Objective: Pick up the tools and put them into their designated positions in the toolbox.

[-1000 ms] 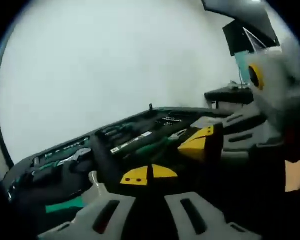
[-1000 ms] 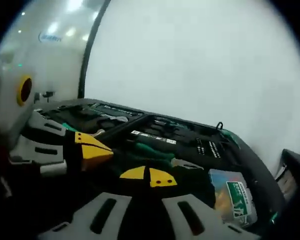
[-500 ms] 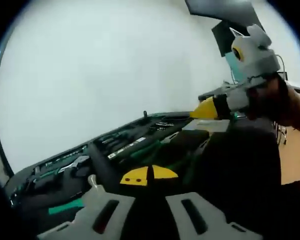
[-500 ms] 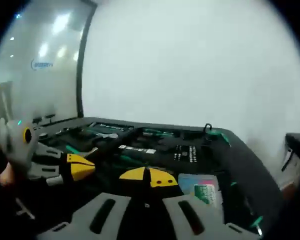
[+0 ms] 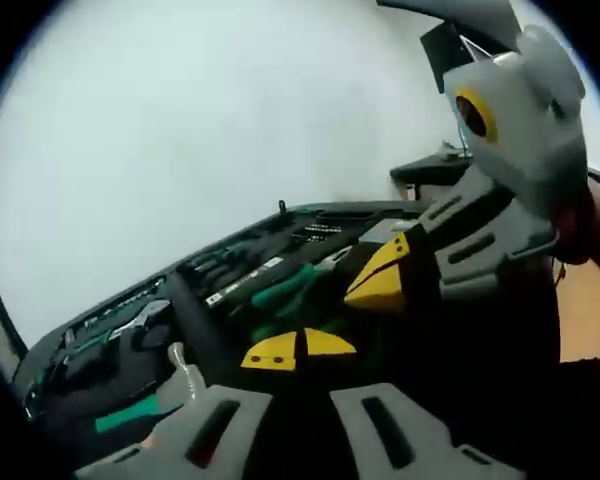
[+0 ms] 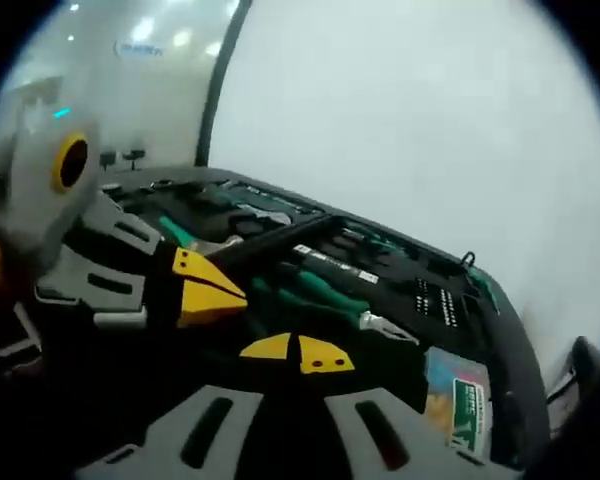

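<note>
While both grippers, left gripper (image 5: 298, 350) and right gripper (image 6: 298, 353), hover just above the open toolbox (image 6: 500, 330), jaws together on nothing, we judge them scouting green-handled pliers (image 6: 330, 295) inside.

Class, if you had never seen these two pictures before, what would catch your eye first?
The open toolbox, black, its slots packed with green-handled tools. In the left gripper view, the right gripper with yellow tips looms at right. In the right gripper view, a colourful booklet lies at the toolbox's right end.
</note>
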Available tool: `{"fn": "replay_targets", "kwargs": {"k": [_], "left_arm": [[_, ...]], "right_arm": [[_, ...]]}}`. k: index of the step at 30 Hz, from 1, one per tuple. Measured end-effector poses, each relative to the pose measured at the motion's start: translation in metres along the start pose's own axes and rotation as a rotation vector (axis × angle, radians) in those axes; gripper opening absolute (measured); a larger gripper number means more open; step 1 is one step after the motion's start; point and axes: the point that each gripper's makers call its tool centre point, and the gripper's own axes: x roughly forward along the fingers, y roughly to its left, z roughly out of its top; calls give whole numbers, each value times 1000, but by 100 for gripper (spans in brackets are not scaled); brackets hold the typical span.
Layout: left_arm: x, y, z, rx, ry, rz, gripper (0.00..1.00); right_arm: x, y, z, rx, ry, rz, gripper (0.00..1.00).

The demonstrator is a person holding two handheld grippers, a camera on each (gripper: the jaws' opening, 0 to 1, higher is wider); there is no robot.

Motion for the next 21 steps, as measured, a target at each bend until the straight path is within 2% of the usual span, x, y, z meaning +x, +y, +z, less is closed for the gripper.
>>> {"fn": "replay_targets", "kwargs": {"k": [2, 3, 4, 5, 6, 7, 9, 10, 12, 14, 15, 16, 17, 19, 21], "left_arm": [[0, 0, 1, -6, -21, -15, 2], [0, -1, 6, 44, -56, -23, 2], [-5, -2, 12, 131, -105, -27, 2], [-14, 3, 21, 145, -164, 20, 2], [-30, 9, 39, 136, -295, 58, 2], [-41, 10, 46, 112, -352, 49, 3], [-55, 1, 55, 58, -447, -32, 3], [-59, -1, 57, 33, -473, -56, 3], [-67, -10, 59, -38, -542, -151, 3], [-74, -15, 64, -84, -575, -224, 3], [-78, -15, 69, -129, -614, -268, 4], [-81, -15, 72, -186, -642, -316, 4], [-82, -11, 71, -231, -636, -327, 4], [-86, 1, 71, -249, -670, -283, 4], [-88, 5, 69, -302, -670, -306, 4]], "right_arm": [[2, 0, 0, 13, -23, 6, 0], [2, 2, 4, -30, -61, 32, 0], [-2, 1, 10, -44, -119, 45, 0], [-11, -6, 19, -23, -185, 37, 0], [-24, -16, 29, 20, -254, 14, 0], [-38, -29, 37, 68, -319, -18, 0], [-61, -51, 49, 118, -412, -88, 3], [-67, -56, 49, 100, -427, -112, 6], [-69, -53, 39, 57, -416, -117, 6], [-74, -40, 32, 49, -422, -100, 6], [-75, -29, 31, 16, -425, -74, 7], [-75, -24, 28, 2, -414, -82, 6], [-75, -23, 25, -3, -402, -91, 6], [-78, -23, 24, 14, -392, -83, 7], [-84, -27, 27, 31, -388, -87, 7]]}}
